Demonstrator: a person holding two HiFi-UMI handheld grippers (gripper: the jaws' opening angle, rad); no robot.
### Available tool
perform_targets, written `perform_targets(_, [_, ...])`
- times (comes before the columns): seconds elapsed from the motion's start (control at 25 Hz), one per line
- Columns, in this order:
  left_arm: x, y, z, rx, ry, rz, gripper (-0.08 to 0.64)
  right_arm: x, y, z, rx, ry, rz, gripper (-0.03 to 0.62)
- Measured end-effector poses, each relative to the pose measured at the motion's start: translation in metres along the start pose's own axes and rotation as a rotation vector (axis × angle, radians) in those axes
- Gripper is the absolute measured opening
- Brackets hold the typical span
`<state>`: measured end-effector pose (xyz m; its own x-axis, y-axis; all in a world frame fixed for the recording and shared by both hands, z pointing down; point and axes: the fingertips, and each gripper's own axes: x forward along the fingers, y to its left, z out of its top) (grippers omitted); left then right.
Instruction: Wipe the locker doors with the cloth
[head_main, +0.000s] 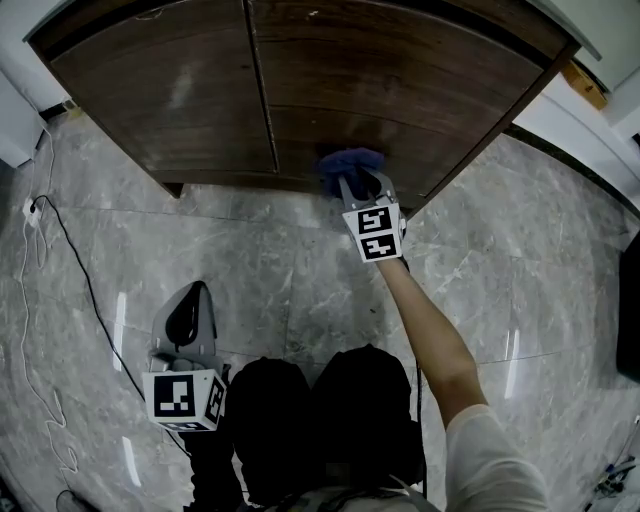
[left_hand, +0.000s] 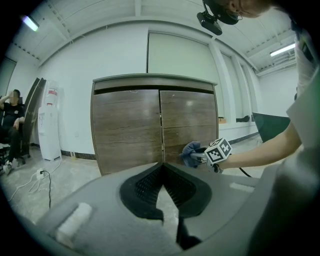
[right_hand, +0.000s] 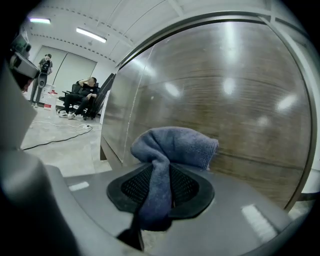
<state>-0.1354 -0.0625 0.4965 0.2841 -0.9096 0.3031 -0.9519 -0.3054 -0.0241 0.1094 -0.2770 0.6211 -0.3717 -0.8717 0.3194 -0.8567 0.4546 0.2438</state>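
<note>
Wiping is the step in hand. The right gripper (head_main: 357, 183) has its jaws clamped on the blue cloth (head_main: 350, 160), a fold of it running down between them and the bunched end pressed to the locker's right door (head_main: 400, 90). The cloth sits low on that door, just right of the seam between the two doors and close to the locker's bottom edge. The left gripper (head_main: 192, 300) hangs well back from the locker over the marble floor (head_main: 300, 250), jaws together at their tips with nothing between them.

By my reading, only a small low patch is being covered. The next move calls for sweeping the cloth across and up the right door with steady pressure, then crossing the seam to the left door (head_main: 170, 90).
</note>
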Motion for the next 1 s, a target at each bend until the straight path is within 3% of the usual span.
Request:
perform_targets(0.56, [0.001,0.009,-0.006,-0.004,0.024,0.012,0.000,0.027,0.028,-0.064,-0.008,0.156,0.059,0.103])
perform_targets(0.8, [-0.001,0.011,-0.005,-0.002,0.012,0.009,0.000,0.025,0.028,-0.057,-0.028,0.186,0.074,0.104])
perform_targets(1.0, [-0.006,0.008,0.000,-0.002,0.005,-0.003,0.000,0.019,0.025,-0.020,-0.049,0.137,0.075,0.104])
